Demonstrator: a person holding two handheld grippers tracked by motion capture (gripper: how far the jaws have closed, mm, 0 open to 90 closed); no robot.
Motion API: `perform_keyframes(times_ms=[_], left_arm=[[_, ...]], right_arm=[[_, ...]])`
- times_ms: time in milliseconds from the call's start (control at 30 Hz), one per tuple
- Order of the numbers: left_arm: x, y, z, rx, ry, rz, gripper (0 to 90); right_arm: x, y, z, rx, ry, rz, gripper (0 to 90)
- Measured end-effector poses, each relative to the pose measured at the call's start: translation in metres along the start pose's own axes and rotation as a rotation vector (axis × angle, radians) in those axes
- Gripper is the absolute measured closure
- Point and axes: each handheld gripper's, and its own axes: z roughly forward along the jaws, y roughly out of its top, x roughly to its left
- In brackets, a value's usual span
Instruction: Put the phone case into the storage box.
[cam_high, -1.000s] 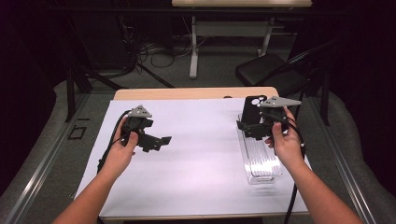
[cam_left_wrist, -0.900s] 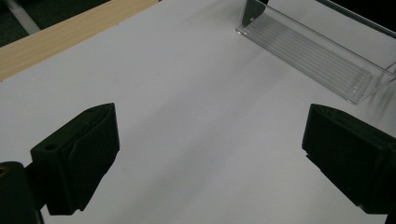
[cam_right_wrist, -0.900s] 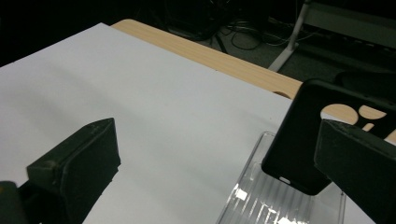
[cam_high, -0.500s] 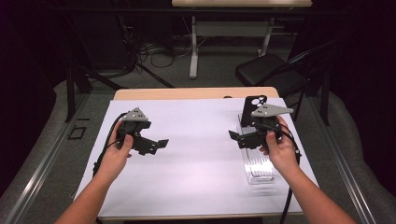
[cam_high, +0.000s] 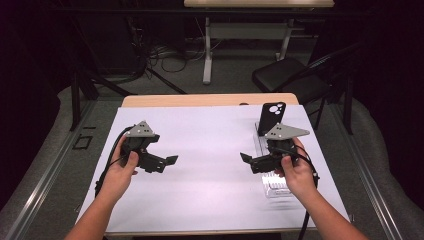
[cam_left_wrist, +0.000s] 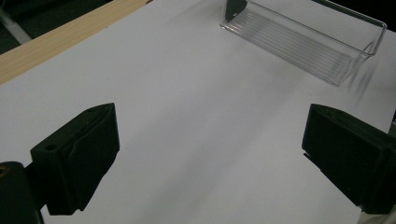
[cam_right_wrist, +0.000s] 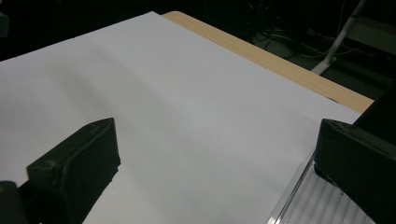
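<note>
Clear plastic tray (cam_high: 272, 170): likely light, stiff, slippery; best pinched on its thin wall. Left gripper (cam_high: 170, 161) and right gripper (cam_high: 246, 158) jaws apart, empty.

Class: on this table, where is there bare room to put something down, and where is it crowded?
Bare: the white sheet between the left hand-held gripper and the right hand-held gripper, and the sheet's near edge. Crowded: the right side, where the clear tray and the upright black phone case stand.
</note>
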Motion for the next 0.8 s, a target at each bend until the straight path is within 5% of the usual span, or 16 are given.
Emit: perform_keyframes(times_ms=[467, 800], left_arm=[[-0.007, -0.021, -0.004, -0.01, 0.006, -0.009, 4.4], [-0.009, -0.041, -0.005, -0.045, -0.002, -0.014, 4.4]], right_arm=[[0.022, -0.013, -0.01, -0.014, 0.023, -0.036, 0.0], [0.038, -0.033, -0.001, -0.009, 0.039, -0.035, 0.0]])
